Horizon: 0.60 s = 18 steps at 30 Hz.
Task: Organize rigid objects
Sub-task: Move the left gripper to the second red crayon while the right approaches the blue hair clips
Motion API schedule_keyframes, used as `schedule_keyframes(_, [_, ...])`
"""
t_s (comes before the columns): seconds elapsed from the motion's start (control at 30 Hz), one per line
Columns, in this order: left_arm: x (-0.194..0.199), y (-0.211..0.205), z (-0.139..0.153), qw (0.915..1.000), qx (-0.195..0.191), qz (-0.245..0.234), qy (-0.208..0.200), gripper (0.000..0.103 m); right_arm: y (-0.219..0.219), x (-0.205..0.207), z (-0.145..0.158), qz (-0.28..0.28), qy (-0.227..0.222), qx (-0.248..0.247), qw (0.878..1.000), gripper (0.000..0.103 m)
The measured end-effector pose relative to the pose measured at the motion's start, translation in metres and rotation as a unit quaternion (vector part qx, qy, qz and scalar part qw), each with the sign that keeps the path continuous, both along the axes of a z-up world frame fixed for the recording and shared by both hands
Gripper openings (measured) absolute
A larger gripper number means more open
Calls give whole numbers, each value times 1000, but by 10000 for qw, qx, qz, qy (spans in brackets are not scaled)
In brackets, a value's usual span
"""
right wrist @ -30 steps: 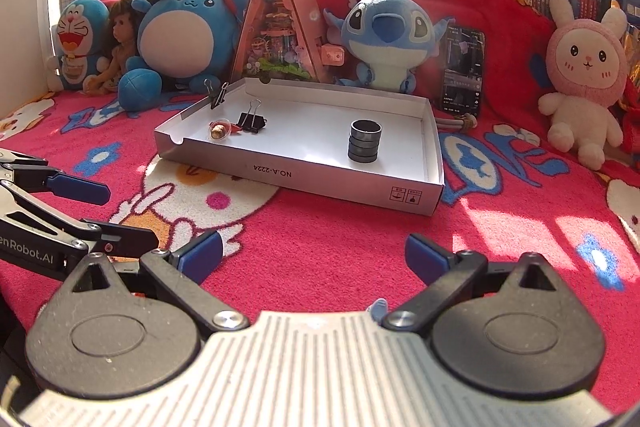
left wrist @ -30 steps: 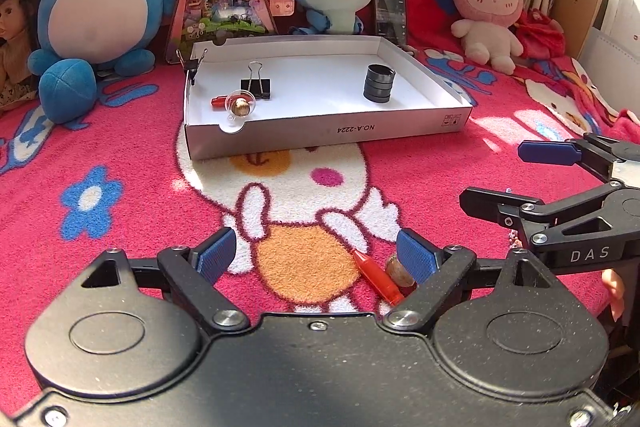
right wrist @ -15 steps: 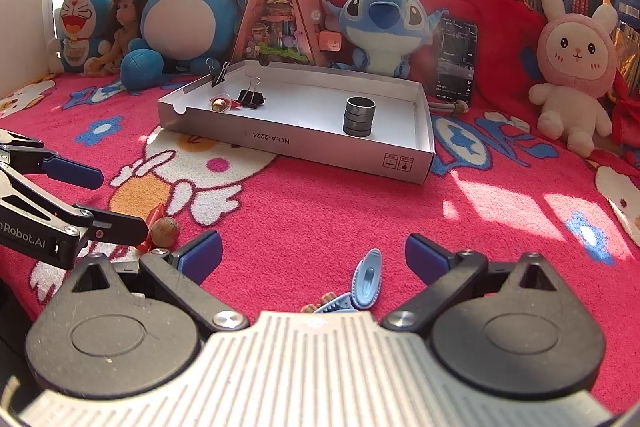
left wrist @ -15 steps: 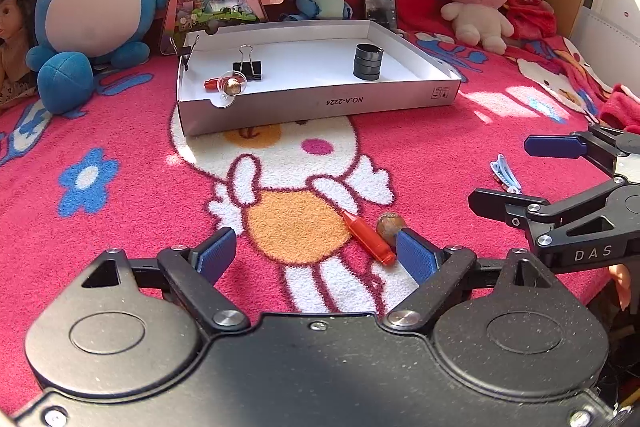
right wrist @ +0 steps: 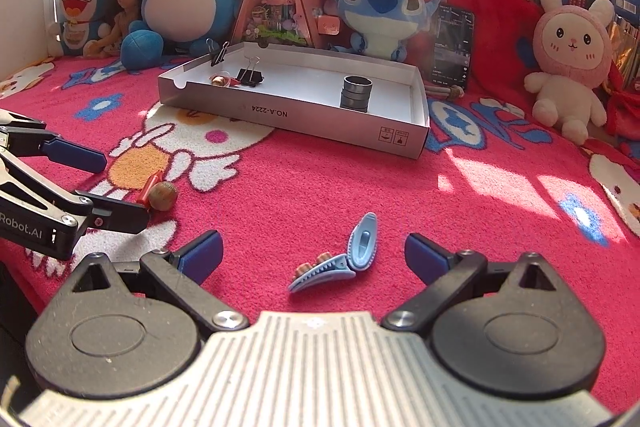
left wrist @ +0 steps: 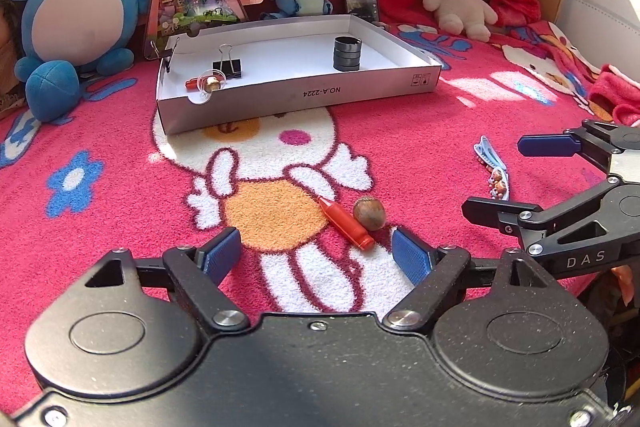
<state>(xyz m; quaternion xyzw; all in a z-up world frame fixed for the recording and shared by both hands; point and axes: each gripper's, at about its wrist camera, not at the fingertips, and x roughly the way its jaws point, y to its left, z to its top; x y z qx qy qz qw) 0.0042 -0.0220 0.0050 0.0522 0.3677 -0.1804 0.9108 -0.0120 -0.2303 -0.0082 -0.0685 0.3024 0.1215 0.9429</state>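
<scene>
1. Both jaws stood wide and held nothing: our left gripper (left wrist: 318,253) at the lower centre of its view, our right gripper (right wrist: 312,255) likewise in its own.
2. Our left view showed an orange crayon (left wrist: 346,223) touching an acorn (left wrist: 369,213) just above the right fingertip.
3. Our right view showed a blue hair clip (right wrist: 344,259) between the fingertips; in the left view it lay small at centre right.
4. Near the upper centre we saw the white box (right wrist: 304,109) on the red blanket (right wrist: 480,211), holding a binder clip (right wrist: 250,75) and stacked black rings (right wrist: 356,93).
5. Only the right view showed a Doraemon plush (right wrist: 80,11), upper left.
</scene>
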Motion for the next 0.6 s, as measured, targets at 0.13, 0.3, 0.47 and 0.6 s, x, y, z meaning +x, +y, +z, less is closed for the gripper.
schedule_keyframes(0.13, [3,1,-2,9999,84,99,-47,73,-4,-7,-1,-27,74,151,9999,91])
schedule_keyframes(0.3, [6,6,-3,9993,224,290,-90,66,-4,-12,-3,36,225,336,9992,70])
schedule_keyframes(0.47, [13,14,-3,9985,181,506,-46,66,3,-11,-4,188,281,438,9985,56])
schedule_keyframes(0.6, [18,20,-3,9971,229,726,-64,66,9,-8,-4,306,322,595,9972,51])
